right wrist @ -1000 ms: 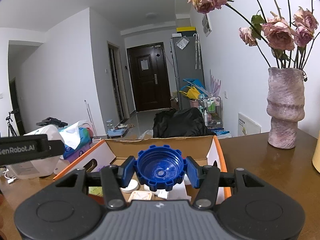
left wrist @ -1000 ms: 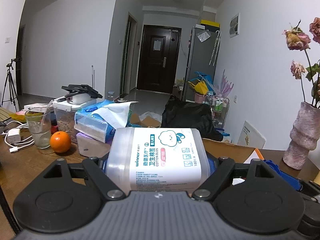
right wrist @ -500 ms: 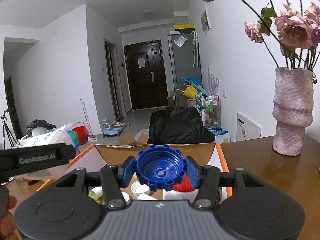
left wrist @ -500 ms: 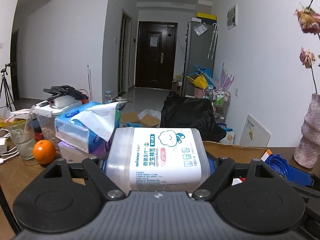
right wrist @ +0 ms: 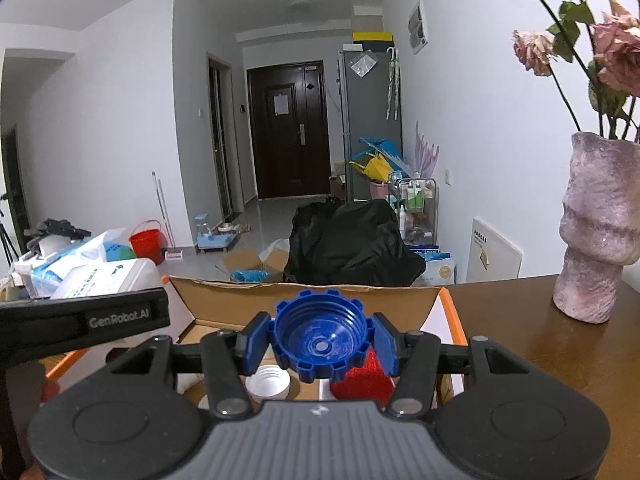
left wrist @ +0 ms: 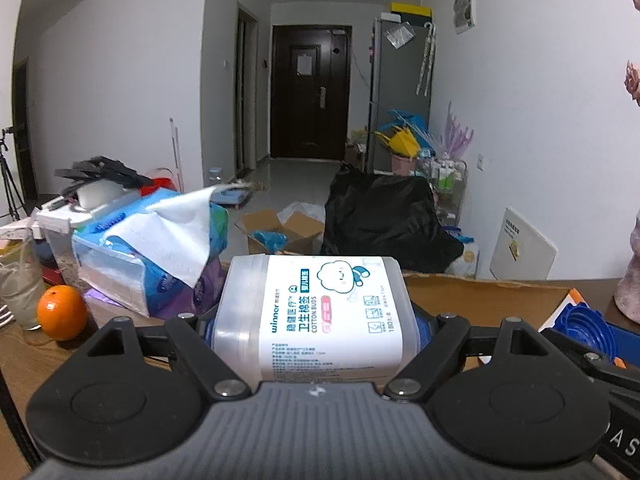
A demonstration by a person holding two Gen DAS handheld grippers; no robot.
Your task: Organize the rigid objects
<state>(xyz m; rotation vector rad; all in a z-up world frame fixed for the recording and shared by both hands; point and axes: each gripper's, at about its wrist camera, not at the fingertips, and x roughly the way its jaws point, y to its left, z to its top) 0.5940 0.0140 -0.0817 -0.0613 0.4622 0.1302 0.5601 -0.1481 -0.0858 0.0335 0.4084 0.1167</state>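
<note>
1. Left tool (left wrist: pixel 314 316): jaws wide, clamped on the sides of the cotton bud tub (left wrist: pixel 316 312). Tub is held lying flat, off the worktop (left wrist: pixel 24 364), near edge of the cardboard box (left wrist: pixel 480 292) just behind it.
2. Right tool (right wrist: pixel 320 340): jaws part-closed on the blue cap (right wrist: pixel 320 338), hollow side facing the camera, held over the open box (right wrist: pixel 304 296).
3. Already in the box, in the right wrist view: white lid (right wrist: pixel 267 380), red item (right wrist: pixel 360 376). Rest of the contents hidden behind the tool.
4. Progress, my read: partway. Some small items boxed, two more carried in and not released yet. Tissue pack (left wrist: pixel 148 248), orange (left wrist: pixel 62 312) and glass (left wrist: pixel 18 280) are on the worktop outside the box; can't say whether they belong in it.
5. Versus a second ago: both grips unchanged. Left tool moved toward the box: orange and tissues sit further left in frame, and the blue cap now shows at right. Right tool advanced over the box, so the far wall looks closer and different contents show below.
</note>
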